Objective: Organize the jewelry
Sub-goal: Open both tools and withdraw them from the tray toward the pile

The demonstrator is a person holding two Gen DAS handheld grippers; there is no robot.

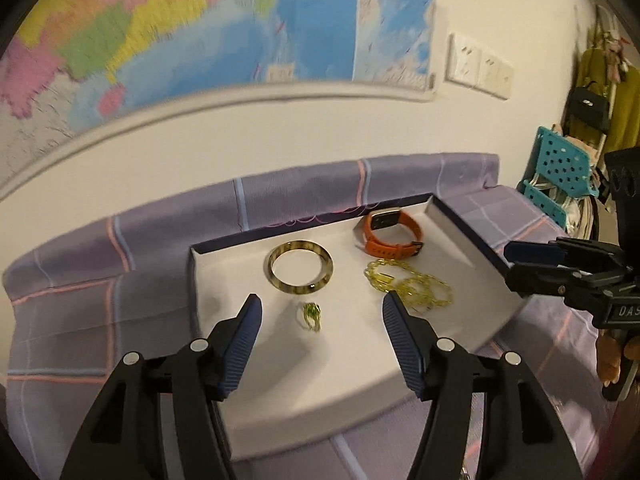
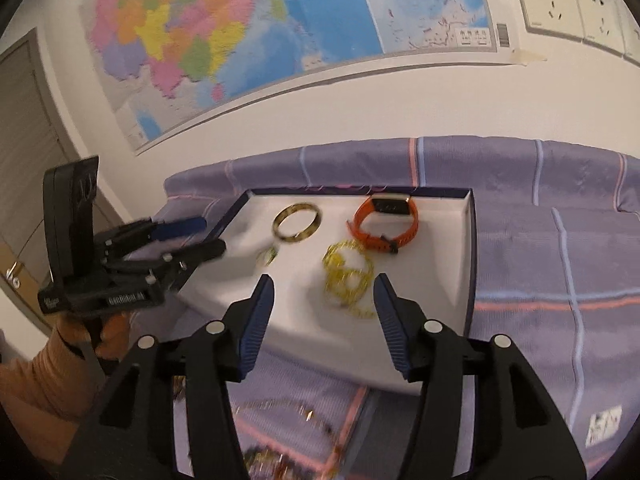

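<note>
A shallow white tray with dark sides lies on a purple checked cloth. In it are a mottled bangle, an orange-strapped watch, a yellow chain and a small green-and-gold piece. My left gripper hovers open over the small piece with nothing between its fingers. In the right wrist view my right gripper stands open above the near end of the yellow chain, empty. The left gripper shows at the tray's left edge there, the bangle and watch beyond.
More loose gold jewelry lies blurred on the cloth in front of the tray. A map and wall sockets hang on the wall behind. A teal crate and hanging clothes stand at the right. A hand in an orange sleeve holds the left gripper.
</note>
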